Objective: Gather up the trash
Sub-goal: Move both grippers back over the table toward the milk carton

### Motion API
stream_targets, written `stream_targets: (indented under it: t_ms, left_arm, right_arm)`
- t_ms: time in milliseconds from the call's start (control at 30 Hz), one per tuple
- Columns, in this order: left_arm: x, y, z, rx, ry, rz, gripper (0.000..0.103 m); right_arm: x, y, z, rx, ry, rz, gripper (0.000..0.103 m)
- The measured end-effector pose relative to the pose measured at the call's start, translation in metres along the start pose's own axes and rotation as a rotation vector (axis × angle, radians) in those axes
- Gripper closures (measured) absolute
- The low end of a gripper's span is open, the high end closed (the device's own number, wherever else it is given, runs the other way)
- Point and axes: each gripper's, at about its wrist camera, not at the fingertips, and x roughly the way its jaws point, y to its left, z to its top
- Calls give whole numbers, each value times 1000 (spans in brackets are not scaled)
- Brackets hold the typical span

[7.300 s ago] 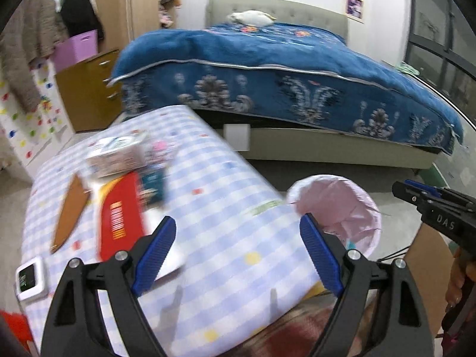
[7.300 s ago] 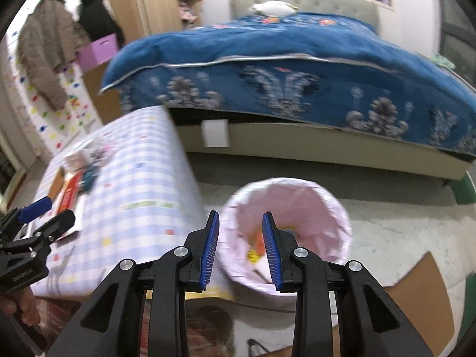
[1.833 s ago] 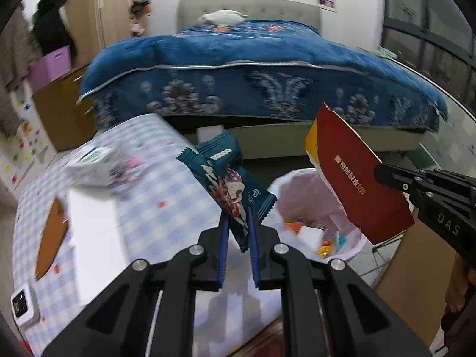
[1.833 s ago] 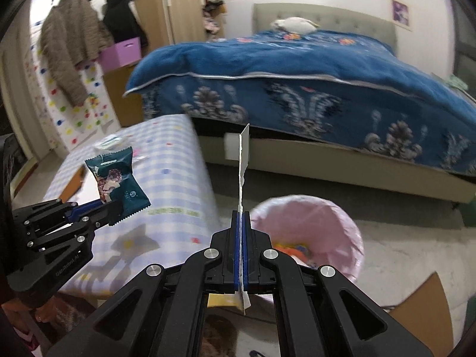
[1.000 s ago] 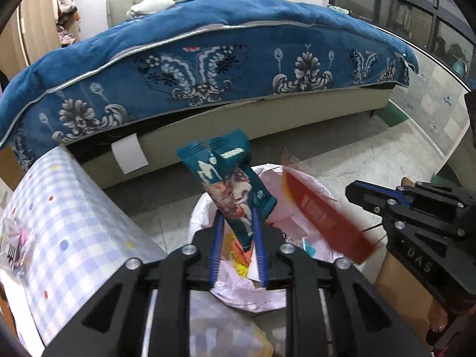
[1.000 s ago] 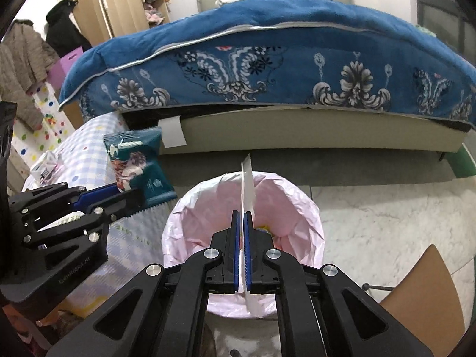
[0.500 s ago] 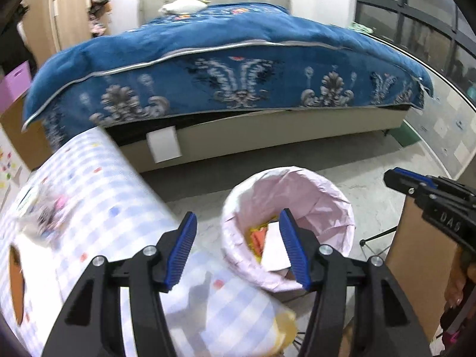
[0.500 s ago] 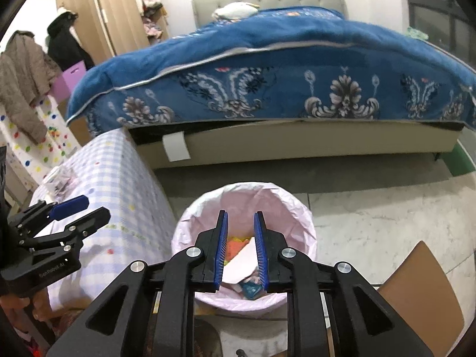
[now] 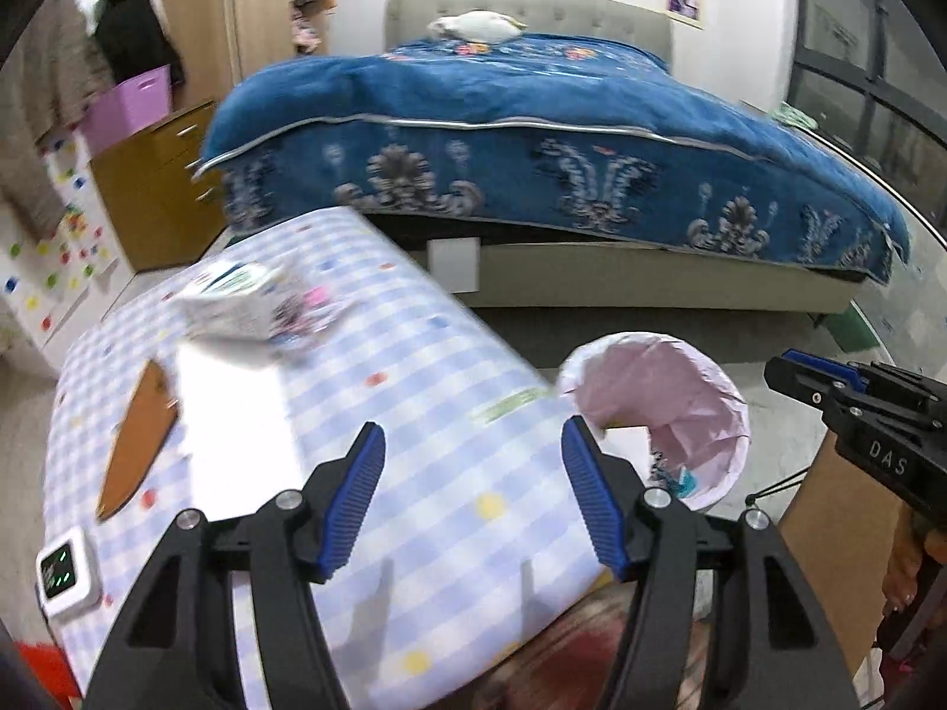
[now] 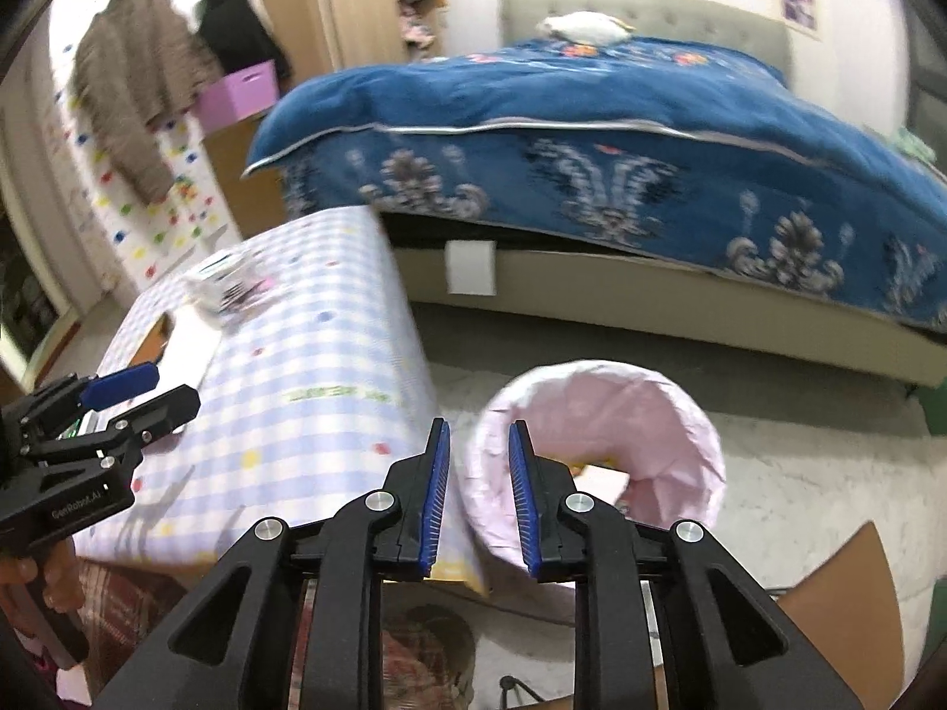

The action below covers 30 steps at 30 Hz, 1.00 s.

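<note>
A bin lined with a pink bag (image 9: pixel 698 390) (image 10: pixel 651 408) stands on the floor by the table's right end, with wrappers inside. My left gripper (image 9: pixel 473 497) hangs over the checked tablecloth (image 9: pixel 414 390), its jaws opening, nothing between them. My right gripper (image 10: pixel 476 491) sits above the gap between table corner and bin, its jaws opening a little, empty. On the table lie a blurred crumpled white wrapper (image 9: pixel 237 302) (image 10: pixel 222 287), a white sheet (image 9: pixel 231 414) and a brown leaf-shaped piece (image 9: pixel 139 438).
A small white device with a green screen (image 9: pixel 65 571) sits at the table's near left corner. A blue-covered bed (image 9: pixel 562 136) fills the back. A brown cardboard piece (image 10: pixel 840 609) lies on the floor at right. Drawers with a purple box (image 9: pixel 133 109) stand at left.
Both grippers let their wrappers drop into the bin and opened. Both then swung left and up, from over the bin toward the table.
</note>
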Motion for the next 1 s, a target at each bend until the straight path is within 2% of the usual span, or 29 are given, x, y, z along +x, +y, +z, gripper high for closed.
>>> stream_targets:
  t_ms: [400,600,700,1000]
  left_arm:
    - [-38,107,-32,-169,-28,144,38]
    - [-41,158,-42,-245,-26,229,35]
    - [-40,180,-44,-271,-17,268,31]
    - [-23,236,-33,-325,6,391,18]
  right_arm:
    - [13,100,23,-199,-1,96,71]
    - [33,142,38,-276,0,147,68]
    - [47,158,46,-291,7,181,66]
    - [111,195,81,-342,22,233,36]
